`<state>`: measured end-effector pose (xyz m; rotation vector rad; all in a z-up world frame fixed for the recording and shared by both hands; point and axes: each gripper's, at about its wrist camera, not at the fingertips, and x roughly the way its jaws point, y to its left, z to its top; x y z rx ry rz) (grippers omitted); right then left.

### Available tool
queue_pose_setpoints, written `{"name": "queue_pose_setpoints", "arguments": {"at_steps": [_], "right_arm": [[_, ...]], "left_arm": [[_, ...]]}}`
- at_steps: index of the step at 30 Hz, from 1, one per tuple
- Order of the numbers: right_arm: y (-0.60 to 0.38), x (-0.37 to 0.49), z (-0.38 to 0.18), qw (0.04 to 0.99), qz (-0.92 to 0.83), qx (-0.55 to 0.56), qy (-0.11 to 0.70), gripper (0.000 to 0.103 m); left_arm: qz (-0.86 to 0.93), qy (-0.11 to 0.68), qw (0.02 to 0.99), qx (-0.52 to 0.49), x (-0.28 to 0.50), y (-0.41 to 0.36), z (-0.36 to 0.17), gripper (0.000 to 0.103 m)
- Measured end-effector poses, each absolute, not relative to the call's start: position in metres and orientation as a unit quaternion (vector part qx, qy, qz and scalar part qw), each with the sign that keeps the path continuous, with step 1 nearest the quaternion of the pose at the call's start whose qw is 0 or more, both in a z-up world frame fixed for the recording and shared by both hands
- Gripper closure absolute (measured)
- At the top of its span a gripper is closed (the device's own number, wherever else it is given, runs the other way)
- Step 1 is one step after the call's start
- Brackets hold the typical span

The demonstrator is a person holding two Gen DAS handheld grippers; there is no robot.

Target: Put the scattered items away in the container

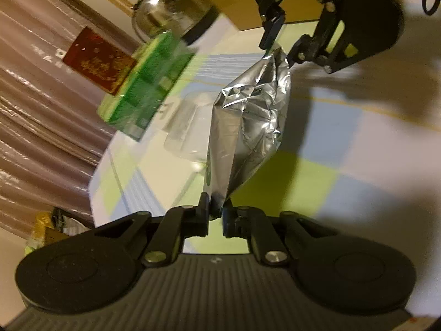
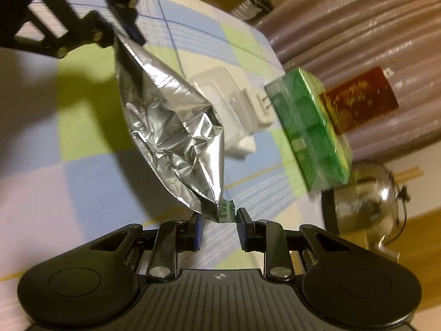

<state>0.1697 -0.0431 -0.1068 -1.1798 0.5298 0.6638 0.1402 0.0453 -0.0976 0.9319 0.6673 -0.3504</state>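
Observation:
A crumpled silver foil bag (image 1: pixel 248 115) hangs stretched between my two grippers above the chequered tablecloth (image 1: pixel 344 143). In the left wrist view my left gripper (image 1: pixel 216 207) is shut on the bag's near corner, and my right gripper (image 1: pixel 279 49) pinches the far end. In the right wrist view the bag (image 2: pixel 171 127) runs from my right gripper (image 2: pixel 219 218), whose pads touch both sides of its green-labelled corner, up to my left gripper (image 2: pixel 118 34). A clear plastic tub (image 2: pixel 217 88) sits on the cloth just behind the bag.
A green plastic-wrapped box (image 1: pixel 143 82) lies near the table's edge, with a dark red packet (image 1: pixel 96 60) beside it against ribbed brown fabric (image 1: pixel 33 110). A glass teapot (image 1: pixel 171 5) and a cardboard box (image 1: pixel 242 8) stand beyond.

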Motion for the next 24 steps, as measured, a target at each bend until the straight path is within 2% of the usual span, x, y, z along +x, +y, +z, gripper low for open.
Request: {"name": "queue_pose_setpoints", "arguments": {"at_steps": [4,6,11,13,15,24], "right_arm": [[-0.06,0.14,-0.11,0.741,0.305,-0.541,0.254,0.08],[-0.068,0.127,-0.109,0.745,0.301,-0.536,0.259,0.08],[-0.086,0.109,-0.101,0.769,0.281,-0.493,0.293,0.079],[-0.09,0.103,-0.095,0.784,0.283,-0.458,0.31,0.072],[-0.092,0.1,-0.089,0.8,0.291,-0.41,0.329,0.048],[-0.081,0.116,-0.087,0.826,0.308,-0.253,0.399,0.047]], "left_arm": [[-0.19,0.335,0.823,0.418,0.108,0.032,-0.09,0.095],[-0.205,0.34,0.821,0.41,0.093,0.026,-0.086,0.089],[-0.204,0.339,0.834,0.385,0.076,0.03,-0.071,0.082],[-0.192,0.34,0.84,0.377,0.08,0.036,-0.066,0.078],[-0.179,0.342,0.849,0.36,0.089,0.046,-0.062,0.074],[-0.15,0.359,0.882,0.265,0.152,0.088,-0.053,0.069]]}}
